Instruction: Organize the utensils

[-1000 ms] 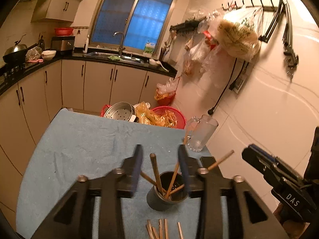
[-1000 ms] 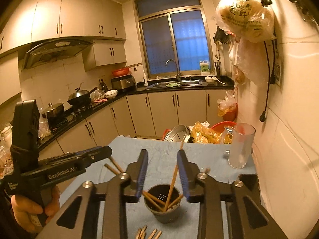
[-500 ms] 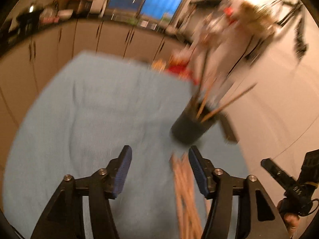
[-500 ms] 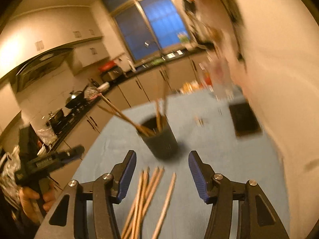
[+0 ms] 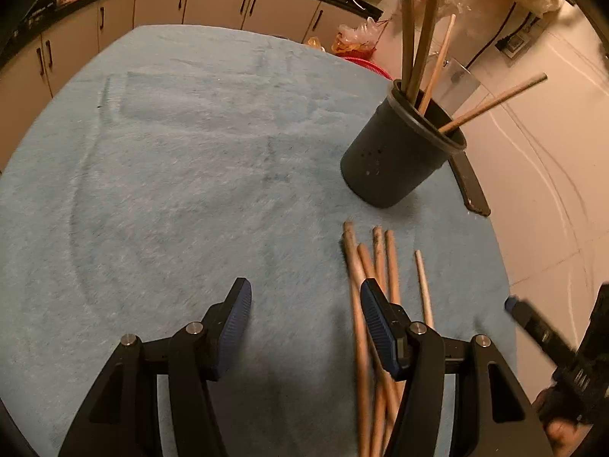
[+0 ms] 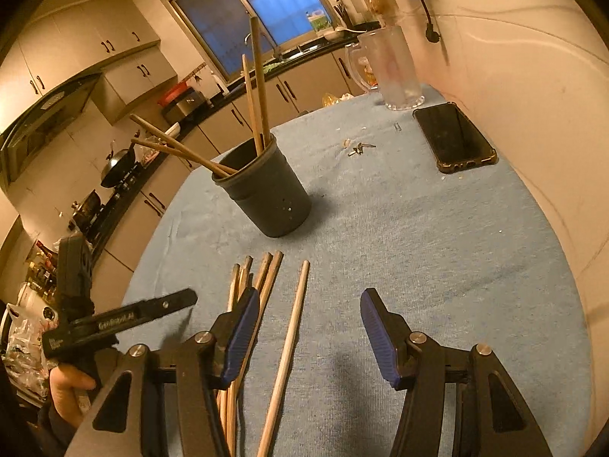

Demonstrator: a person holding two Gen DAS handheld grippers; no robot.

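Both grippers have been lowered toward the blue cloth (image 5: 171, 160) — left gripper (image 5: 304, 320) and right gripper (image 6: 310, 325) are held apart, empty. Loose wooden chopsticks (image 6: 293, 327) lie at six o'clock of the round dark holder (image 6: 266, 190); a phone (image 6: 453, 137) lies at two o'clock.

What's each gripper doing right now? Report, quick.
Left gripper: open, holding nothing, above the cloth beside the loose chopsticks.
Right gripper: open, holding nothing; single chopstick lies between its jaws.

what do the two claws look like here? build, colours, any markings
Both match: black angular frames with triangular cut-outs, silver pivot bolts, ribbed blue pads on each finger. Left claw, right claw. From the right wrist view, the left unit's side shows white lettering, too blurred to read. No cables or sleeves are clearly visible.
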